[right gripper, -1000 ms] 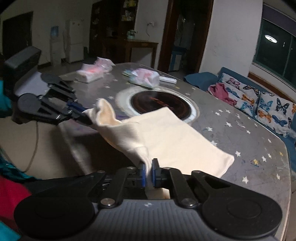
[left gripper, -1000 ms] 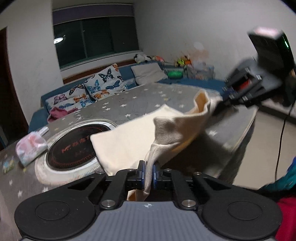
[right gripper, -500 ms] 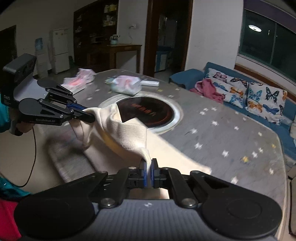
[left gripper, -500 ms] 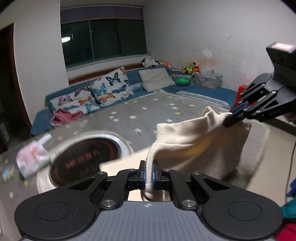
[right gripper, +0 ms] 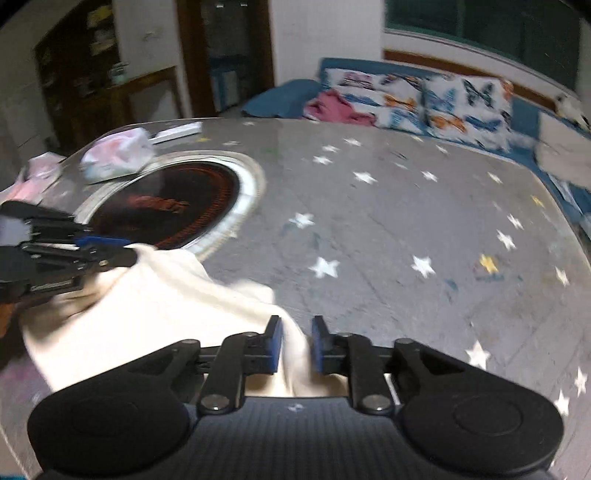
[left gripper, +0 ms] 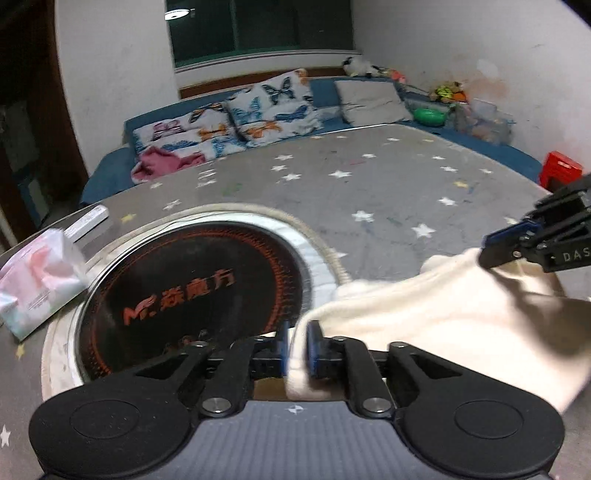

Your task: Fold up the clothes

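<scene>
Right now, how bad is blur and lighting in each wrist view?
Left wrist: dim room, mild motion smear on the cloth and stars; cooktop lettering readable. Right wrist: heavier blur, stars streaked, cooktop text unreadable, fisheye bending the table edge.

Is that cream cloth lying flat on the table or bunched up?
Bunched up. The cream cloth sags in rumpled folds between the left claw and right claw, not spread flat.

Dim indoor night scene, lit from overhead; ceiling lamp reflection in dark window, upper left of left wrist view. Strong fisheye bending, black vignette corners. Motion blur throughout, worst in right wrist view: stars smeared, upper-left background soft. Cream cloth slightly blown out, edges blurred.
</scene>
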{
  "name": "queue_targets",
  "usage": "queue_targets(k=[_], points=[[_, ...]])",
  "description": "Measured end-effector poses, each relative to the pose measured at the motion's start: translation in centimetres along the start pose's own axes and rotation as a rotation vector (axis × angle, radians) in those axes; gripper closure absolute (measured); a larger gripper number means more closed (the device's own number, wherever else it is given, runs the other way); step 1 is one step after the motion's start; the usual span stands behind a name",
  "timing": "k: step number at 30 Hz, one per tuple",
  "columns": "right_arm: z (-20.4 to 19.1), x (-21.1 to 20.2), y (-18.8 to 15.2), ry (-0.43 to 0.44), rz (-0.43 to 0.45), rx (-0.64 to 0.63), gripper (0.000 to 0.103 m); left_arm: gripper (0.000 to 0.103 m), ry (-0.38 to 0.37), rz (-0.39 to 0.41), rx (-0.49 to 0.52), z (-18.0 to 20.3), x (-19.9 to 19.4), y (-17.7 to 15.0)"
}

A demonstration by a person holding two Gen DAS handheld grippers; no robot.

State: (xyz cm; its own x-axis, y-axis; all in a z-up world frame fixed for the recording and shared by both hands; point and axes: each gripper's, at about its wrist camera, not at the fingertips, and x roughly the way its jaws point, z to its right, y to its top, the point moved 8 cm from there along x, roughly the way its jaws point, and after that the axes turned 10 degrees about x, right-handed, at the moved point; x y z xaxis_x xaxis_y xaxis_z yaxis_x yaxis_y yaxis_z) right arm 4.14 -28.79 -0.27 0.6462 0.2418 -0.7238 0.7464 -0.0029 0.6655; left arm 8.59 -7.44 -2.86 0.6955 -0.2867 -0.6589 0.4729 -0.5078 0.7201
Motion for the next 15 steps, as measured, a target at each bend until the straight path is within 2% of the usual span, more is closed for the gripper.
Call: queue_targets(k=[1, 4, 7, 11, 15], points=[[0.5, -0.1, 0.0, -0.015, 0.007, 0.020, 0.085, 0.075, 0.011, 0.003, -0.012, -0.4, -0.3, 0.0], [0.9, -1.3, 0.2, -0.044, 0.045, 0.040, 0.085, 0.076, 0.014, 0.029, -0.058, -1.2, -1.7, 0.5], [-1.0, -2.6, 0.4, 0.024, 0.055, 0.011, 0.085, 0.077, -0.016, 0.048, -0.075, -0.6, -3.1, 1.2], [-3.8, -1.5, 0.5, 0.099, 0.011, -0.014, 0.085, 0.077, -0.077, 0.050, -0.048, 1.7, -2.8, 2.1], [-4.9, 1.3, 0.5, 0.099, -0.040, -0.001, 0.086, 0.077, -0.112, 0.007, -0.058, 2.7, -0.8, 2.2]])
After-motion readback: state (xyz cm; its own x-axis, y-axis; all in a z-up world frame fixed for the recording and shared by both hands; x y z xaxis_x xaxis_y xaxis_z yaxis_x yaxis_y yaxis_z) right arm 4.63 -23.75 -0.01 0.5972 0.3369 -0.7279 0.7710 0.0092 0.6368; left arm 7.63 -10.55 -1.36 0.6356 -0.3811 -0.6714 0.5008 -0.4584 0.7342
